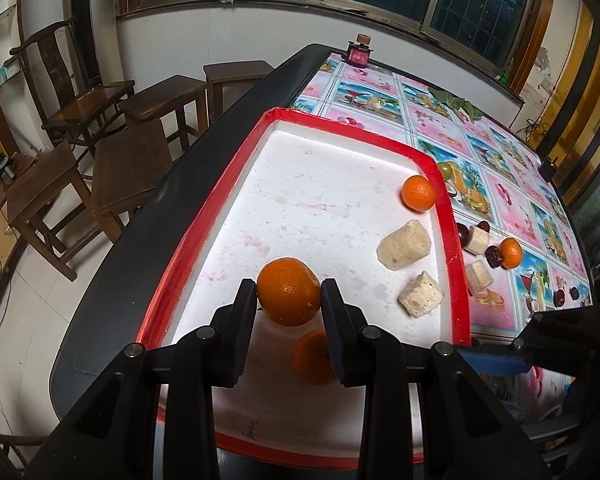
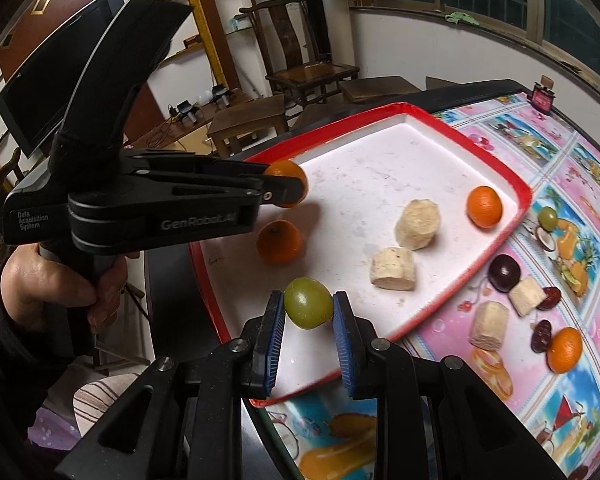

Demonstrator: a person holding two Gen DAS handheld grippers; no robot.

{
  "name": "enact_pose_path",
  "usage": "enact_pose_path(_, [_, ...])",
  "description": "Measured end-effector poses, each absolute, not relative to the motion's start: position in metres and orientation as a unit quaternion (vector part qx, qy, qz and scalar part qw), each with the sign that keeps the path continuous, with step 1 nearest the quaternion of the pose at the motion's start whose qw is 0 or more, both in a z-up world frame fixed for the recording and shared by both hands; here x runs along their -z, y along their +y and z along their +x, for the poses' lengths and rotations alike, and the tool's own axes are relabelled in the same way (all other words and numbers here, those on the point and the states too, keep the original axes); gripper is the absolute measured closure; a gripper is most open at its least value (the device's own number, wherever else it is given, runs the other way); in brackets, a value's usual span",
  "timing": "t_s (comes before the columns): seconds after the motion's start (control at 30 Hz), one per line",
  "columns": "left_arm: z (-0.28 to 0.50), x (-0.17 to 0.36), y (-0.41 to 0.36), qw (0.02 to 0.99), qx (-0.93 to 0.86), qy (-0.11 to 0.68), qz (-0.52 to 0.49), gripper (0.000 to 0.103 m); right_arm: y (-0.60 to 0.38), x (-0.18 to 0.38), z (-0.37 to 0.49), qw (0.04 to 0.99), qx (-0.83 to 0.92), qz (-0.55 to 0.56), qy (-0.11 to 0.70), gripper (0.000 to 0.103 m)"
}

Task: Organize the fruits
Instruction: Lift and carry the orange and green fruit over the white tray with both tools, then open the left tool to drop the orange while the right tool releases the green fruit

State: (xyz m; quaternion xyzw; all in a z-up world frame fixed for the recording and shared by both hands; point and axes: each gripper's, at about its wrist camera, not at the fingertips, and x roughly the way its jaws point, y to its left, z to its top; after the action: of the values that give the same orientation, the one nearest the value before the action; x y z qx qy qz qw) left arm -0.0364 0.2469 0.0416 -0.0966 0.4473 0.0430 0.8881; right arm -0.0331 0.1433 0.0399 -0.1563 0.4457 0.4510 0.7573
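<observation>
My left gripper (image 1: pixel 289 292) is shut on an orange tangerine (image 1: pixel 289 291) and holds it above the white red-rimmed tray (image 1: pixel 456 240); it also shows in the right wrist view (image 2: pixel 286 188). My right gripper (image 2: pixel 309 304) is shut on a green grape (image 2: pixel 308 302) over the tray's near edge (image 2: pixel 516 216). In the tray lie a second tangerine (image 2: pixel 279 241), a third tangerine (image 2: pixel 484 206) at the far corner, and two banana pieces (image 2: pixel 417 224) (image 2: pixel 393 268).
On the patterned tablecloth right of the tray lie two more banana pieces (image 2: pixel 489 326), dark red fruits (image 2: pixel 505 267), one tangerine (image 2: pixel 565 350) and a green grape (image 2: pixel 547 218). A small red jar (image 1: pixel 358 53) stands at the far table end. Wooden stools (image 1: pixel 132 168) stand left.
</observation>
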Motion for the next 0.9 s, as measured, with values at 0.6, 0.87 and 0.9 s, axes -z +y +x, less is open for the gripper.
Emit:
enact_pose_path(0.6, [-0.029, -0.025, 0.257, 0.882, -0.048, 0.455, -0.108, 0.072, 0.162, -0.008, -0.026, 0.736, -0.452, -0.179, 0.471, 0.079])
enact_pose_path(0.87, [-0.030, -0.025, 0.258, 0.883, -0.048, 0.454, -0.111, 0.072, 0.162, -0.006, -0.026, 0.736, -0.450, -0.180, 0.472, 0.078])
enact_pose_path(0.9, [-0.030, -0.025, 0.259, 0.883, -0.048, 0.453, -0.115, 0.072, 0.162, -0.006, -0.027, 0.737, -0.450, -0.180, 0.472, 0.078])
